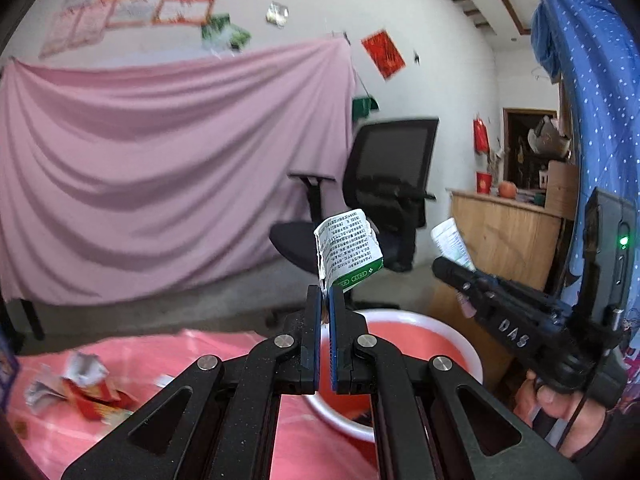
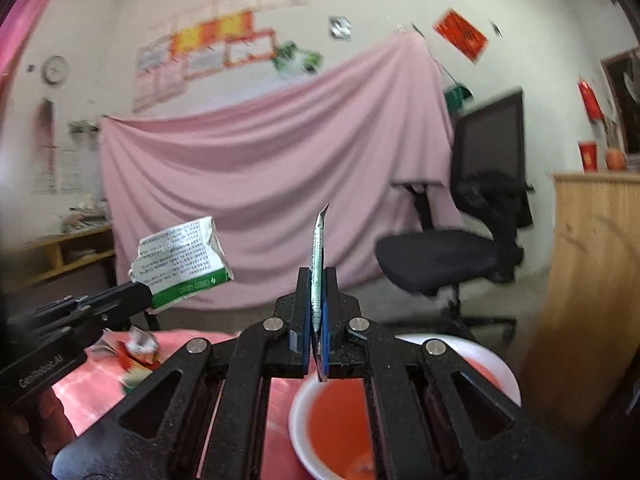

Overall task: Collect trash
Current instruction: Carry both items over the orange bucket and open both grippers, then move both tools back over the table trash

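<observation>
White-rimmed basin (image 1: pixel 460 340) sits just below both my grippers, left (image 1: pixel 325 296) pinching a torn carton (image 1: pixel 348 250), right (image 2: pixel 316 280) pinching a flat wrapper (image 2: pixel 319 248).

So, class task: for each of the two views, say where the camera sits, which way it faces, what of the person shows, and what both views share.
Left wrist: sits on the left tool, faces the pink sheet and chair; shows the right tool and hand.
Right wrist: sits on the right tool, faces the same way; shows the left tool.
Shared: carton piece, paper strip, basin, crumpled wrappers.
</observation>
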A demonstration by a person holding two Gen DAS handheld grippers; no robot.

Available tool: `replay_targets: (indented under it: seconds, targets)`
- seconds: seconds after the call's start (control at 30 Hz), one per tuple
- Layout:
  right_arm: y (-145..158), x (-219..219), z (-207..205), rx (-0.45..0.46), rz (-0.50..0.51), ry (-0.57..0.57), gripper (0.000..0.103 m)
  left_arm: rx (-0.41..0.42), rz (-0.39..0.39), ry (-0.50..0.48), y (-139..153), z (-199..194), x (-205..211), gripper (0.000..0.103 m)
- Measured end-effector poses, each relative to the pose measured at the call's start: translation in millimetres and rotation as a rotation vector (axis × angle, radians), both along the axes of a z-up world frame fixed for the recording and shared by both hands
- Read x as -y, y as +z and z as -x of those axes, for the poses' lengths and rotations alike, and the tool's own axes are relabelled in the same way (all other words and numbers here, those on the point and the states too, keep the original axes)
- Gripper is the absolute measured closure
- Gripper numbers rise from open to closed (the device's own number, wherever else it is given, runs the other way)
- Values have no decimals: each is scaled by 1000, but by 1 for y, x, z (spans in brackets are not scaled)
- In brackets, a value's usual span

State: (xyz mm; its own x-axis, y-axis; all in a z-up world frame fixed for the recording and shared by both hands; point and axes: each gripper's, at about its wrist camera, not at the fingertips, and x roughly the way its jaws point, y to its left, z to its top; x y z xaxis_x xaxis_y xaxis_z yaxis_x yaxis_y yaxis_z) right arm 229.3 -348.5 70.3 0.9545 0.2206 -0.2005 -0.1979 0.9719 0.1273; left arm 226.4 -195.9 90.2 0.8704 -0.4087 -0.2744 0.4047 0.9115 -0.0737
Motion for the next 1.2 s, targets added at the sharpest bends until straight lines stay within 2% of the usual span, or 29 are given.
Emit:
replay_targets:
  seconds: [0.17, 0.33, 0.57, 0.77, 0.87, 0.93, 1.0, 1.07, 1.17, 1.2]
  targets:
    - [-26, 24, -27, -157, -9, -48, 78, -122, -21, -38, -9, -31, 24, 101]
    - [-50, 47, -41, -298, -72, -72, 77, -244, -35, -67, -24, -55, 40, 101]
    - [-67, 64, -49, -400, -138, -103, 75, -377, -40, -91, -40, -75, 48, 100]
    - [-69, 69, -52, -415, -145, -115, 73, -416, -46, -86, -47, -83, 50, 97]
    - [-68, 67, -50, -408, -135, -120, 66, -432, -35, -82, -50, -80, 43, 95]
    - [-65, 65, -48, -396, -123, -123, 56, -434, -27, -70, -49, -78, 39, 90]
    - [-62, 64, -48, -377, -115, -123, 51, -420, -10, -51, -46, -74, 32, 79]
    - [-57, 61, -45, -348, -104, -121, 47, -391, 14, -25, -40, -68, 20, 72]
    - [-48, 55, -39, -297, -85, -114, 39, -349, 47, 9, -32, -58, 1, 68]
    - [-44, 51, -37, -274, -77, -110, 35, -334, 55, 25, -29, -54, -5, 62]
